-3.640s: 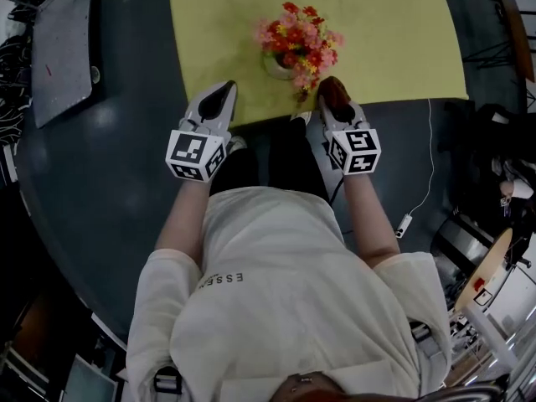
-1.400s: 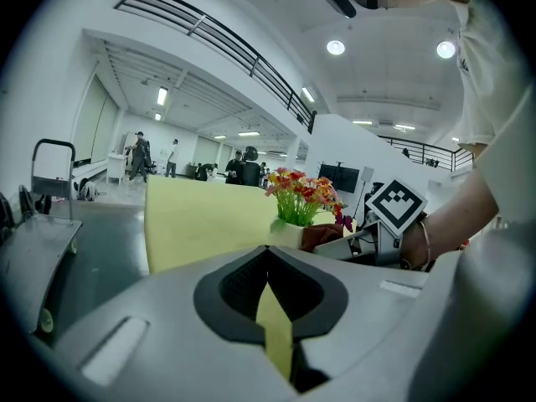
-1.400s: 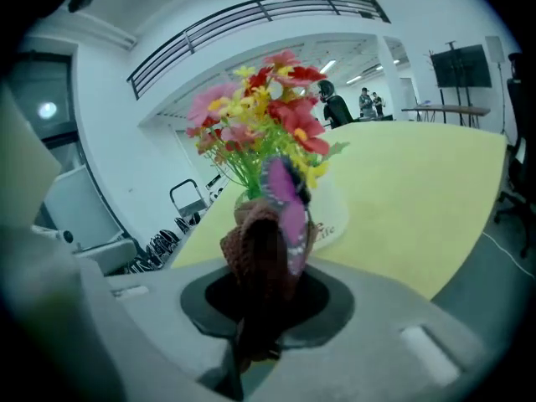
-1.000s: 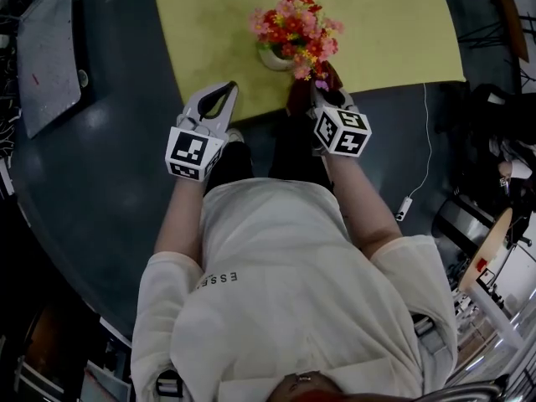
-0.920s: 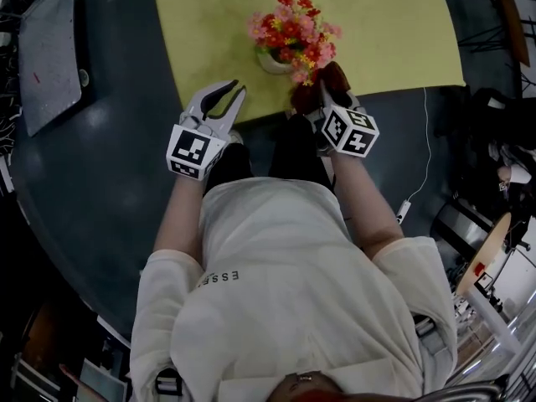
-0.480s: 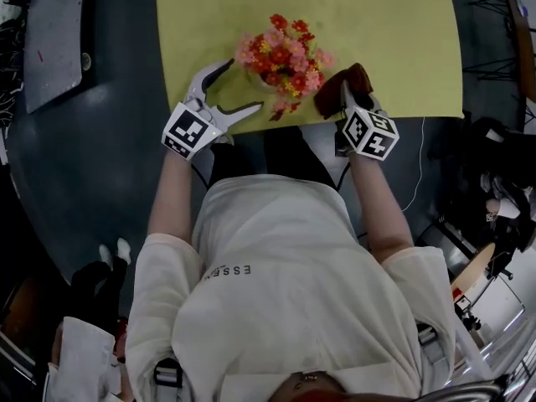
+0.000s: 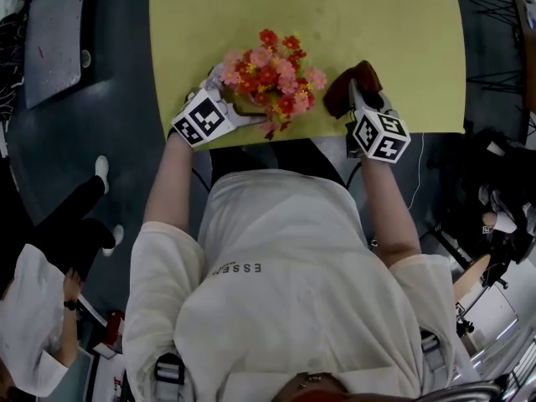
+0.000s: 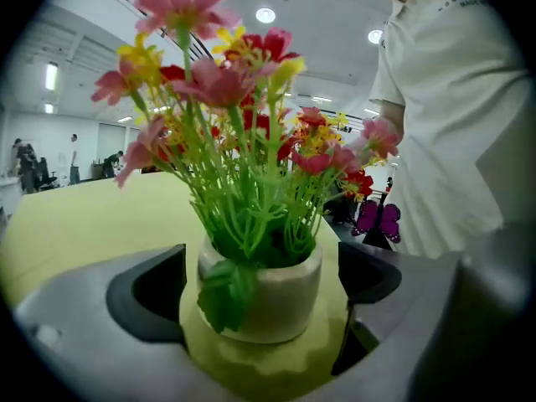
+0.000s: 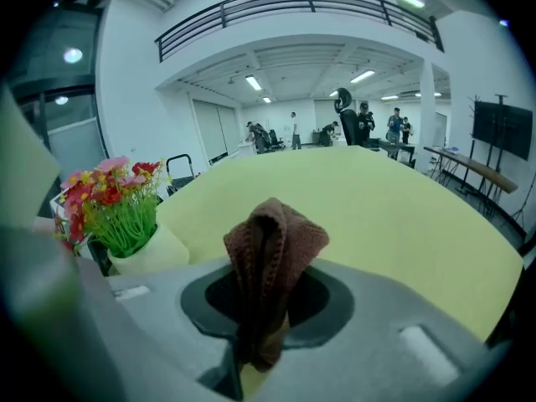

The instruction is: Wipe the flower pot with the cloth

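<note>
Left gripper: jaws just been opening wide, straddling flower pot on yellow bench, pads not pressing. Right gripper: clenching brown cloth near pot.

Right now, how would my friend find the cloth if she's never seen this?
Start at the big yellow table, then find the right tool at the edge nearest the person. The cloth is the bunched piece pinched in that tool. It is dark brown and knitted, unlike the pale pot and its bright flowers next to it.
</note>
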Available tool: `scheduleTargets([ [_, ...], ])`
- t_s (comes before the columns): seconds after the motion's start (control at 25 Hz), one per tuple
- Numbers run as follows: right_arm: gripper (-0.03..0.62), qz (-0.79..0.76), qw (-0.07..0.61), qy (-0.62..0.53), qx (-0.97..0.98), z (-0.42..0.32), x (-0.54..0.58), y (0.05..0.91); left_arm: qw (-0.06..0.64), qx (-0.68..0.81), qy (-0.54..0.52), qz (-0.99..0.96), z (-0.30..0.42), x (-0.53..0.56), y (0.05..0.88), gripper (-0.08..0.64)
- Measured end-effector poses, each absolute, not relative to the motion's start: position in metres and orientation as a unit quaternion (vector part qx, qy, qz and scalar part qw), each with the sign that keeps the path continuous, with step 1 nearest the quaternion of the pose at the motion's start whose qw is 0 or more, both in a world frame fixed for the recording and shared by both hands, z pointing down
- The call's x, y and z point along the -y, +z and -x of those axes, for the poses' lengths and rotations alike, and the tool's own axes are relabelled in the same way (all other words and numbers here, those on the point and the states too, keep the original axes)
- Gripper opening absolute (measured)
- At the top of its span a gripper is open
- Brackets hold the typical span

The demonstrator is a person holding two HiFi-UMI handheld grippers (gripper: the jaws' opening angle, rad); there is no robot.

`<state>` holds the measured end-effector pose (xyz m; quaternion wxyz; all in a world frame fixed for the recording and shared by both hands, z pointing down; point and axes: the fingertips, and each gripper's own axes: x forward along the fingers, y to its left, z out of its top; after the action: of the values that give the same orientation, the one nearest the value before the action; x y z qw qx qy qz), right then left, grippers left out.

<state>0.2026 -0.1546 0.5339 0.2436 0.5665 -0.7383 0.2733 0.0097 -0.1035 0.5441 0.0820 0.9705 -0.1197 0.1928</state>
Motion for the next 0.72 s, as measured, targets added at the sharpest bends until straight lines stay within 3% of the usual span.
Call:
scheduleTargets([
  [0.72,0.058,-0.511,0.270,0.246,0.778,-0.179,0.164,0.542,0.088,0.139,0.225,-0.960,-0.025,0.112,0.564,0.560],
])
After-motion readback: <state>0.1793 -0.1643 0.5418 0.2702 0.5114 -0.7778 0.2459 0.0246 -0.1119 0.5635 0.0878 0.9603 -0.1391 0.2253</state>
